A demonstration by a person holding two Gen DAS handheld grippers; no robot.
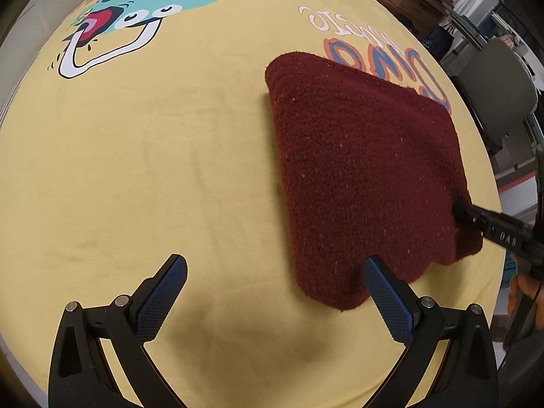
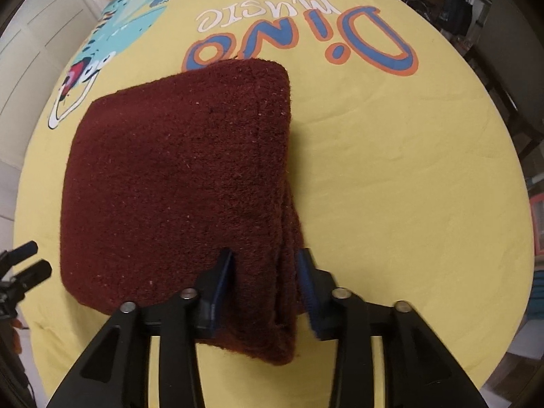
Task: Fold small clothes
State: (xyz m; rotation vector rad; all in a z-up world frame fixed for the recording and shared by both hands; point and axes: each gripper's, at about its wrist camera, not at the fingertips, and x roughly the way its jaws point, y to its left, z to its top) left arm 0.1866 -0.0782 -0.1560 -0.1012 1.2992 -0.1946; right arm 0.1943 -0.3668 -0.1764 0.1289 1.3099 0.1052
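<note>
A dark red fuzzy garment [image 1: 360, 170] lies folded into a thick square on a yellow printed cloth; it also shows in the right wrist view [image 2: 176, 183]. My right gripper [image 2: 267, 265] is shut on the garment's near right corner, its blue pads pressing the stacked layers. That gripper appears in the left wrist view [image 1: 489, 227] at the garment's right edge. My left gripper [image 1: 275, 272] is open and empty, hovering above the yellow cloth beside the garment's near left corner. Its right fingertip [image 1: 377, 275] overlaps the garment's edge.
The yellow cloth [image 1: 136, 176] with a dinosaur print [image 1: 146, 6] and "Dino music" lettering [image 2: 306, 30] covers the table. Chairs [image 1: 493, 81], boxes and shelves stand beyond the table's right side. White cabinets [image 2: 37, 37] stand on the left.
</note>
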